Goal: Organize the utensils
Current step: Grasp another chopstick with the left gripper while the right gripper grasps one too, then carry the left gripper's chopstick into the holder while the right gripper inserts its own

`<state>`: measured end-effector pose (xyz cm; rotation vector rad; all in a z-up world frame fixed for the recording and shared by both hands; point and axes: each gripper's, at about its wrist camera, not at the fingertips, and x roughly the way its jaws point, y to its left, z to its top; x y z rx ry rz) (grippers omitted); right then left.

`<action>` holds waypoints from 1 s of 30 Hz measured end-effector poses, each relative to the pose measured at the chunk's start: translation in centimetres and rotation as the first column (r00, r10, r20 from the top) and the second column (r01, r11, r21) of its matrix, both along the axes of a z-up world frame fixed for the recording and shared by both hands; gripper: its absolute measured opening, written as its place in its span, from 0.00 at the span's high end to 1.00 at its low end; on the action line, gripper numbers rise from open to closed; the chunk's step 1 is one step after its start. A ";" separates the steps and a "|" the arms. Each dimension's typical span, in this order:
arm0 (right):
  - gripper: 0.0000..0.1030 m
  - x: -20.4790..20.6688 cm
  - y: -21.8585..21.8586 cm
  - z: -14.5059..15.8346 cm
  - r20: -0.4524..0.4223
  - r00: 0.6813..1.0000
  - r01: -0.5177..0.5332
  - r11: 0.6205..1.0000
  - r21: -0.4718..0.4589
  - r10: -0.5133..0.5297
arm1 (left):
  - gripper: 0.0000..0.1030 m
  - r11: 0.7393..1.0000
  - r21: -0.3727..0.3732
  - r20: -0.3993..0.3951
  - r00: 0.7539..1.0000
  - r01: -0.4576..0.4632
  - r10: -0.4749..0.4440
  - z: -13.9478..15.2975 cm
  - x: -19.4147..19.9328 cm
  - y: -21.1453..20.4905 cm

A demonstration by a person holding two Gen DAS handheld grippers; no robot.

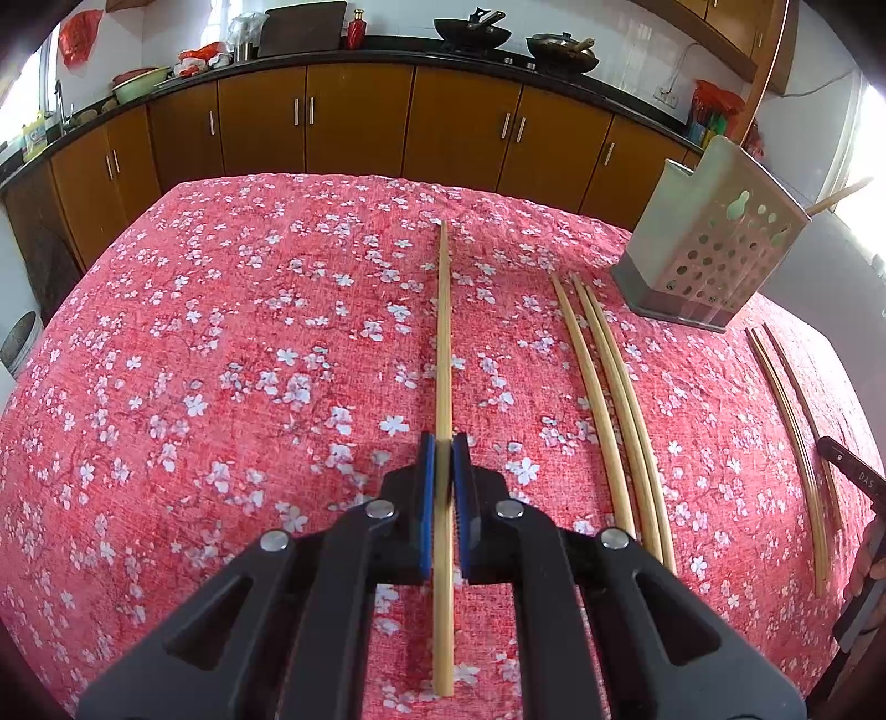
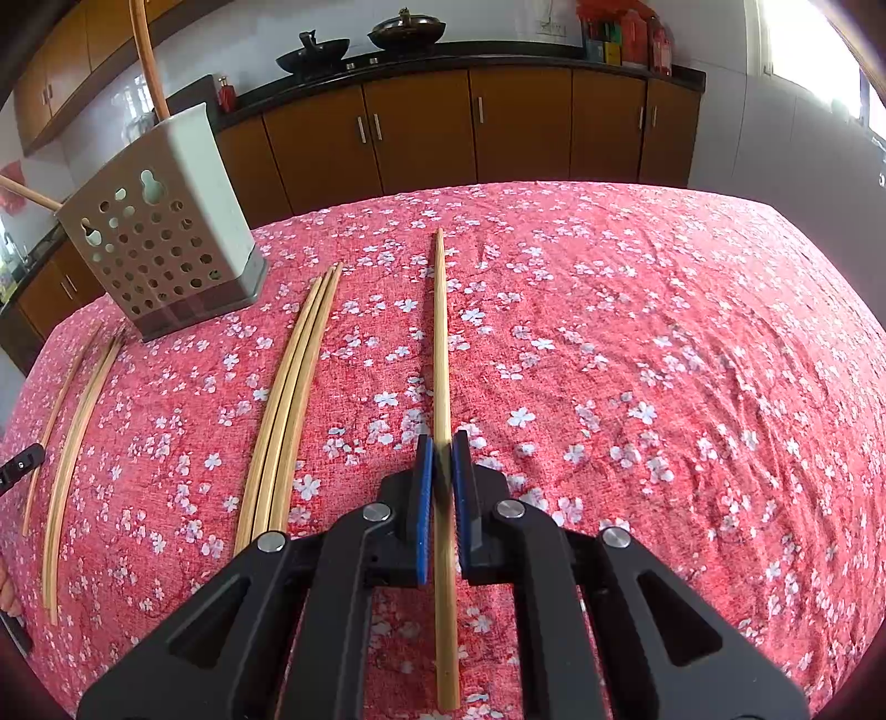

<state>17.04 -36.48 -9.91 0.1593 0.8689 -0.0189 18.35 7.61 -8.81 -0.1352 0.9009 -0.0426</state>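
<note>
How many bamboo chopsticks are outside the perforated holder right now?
8. One pale bamboo chopstick in the left gripper, another in the right gripper, a trio beside the first, a trio beside the second. The grey perforated holder may hide more.

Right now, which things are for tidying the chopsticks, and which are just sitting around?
For the job:
- chopstick in the left tongs
- chopstick in the right tongs
- loose chopsticks on the tablecloth
- perforated holder

Just sitting around:
- two woks
- red bottle
- green basin
</note>
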 end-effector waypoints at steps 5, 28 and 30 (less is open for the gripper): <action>0.92 -0.4 0.3 0.1 -0.001 1.000 -0.007 1.000 -0.019 0.006 | 0.92 1.000 0.028 -0.001 1.000 0.012 -0.012 0.0 0.0 -0.3; 0.93 -4.4 -1.4 7.4 0.226 0.974 0.013 0.999 0.032 -0.020 | 0.93 0.999 0.050 0.208 0.978 0.017 -0.027 8.2 -3.1 -1.0; 0.93 -4.7 -1.5 8.9 0.269 0.963 0.014 0.999 0.041 -0.025 | 0.93 0.999 0.040 0.247 0.969 0.014 -0.023 9.7 -3.3 -1.1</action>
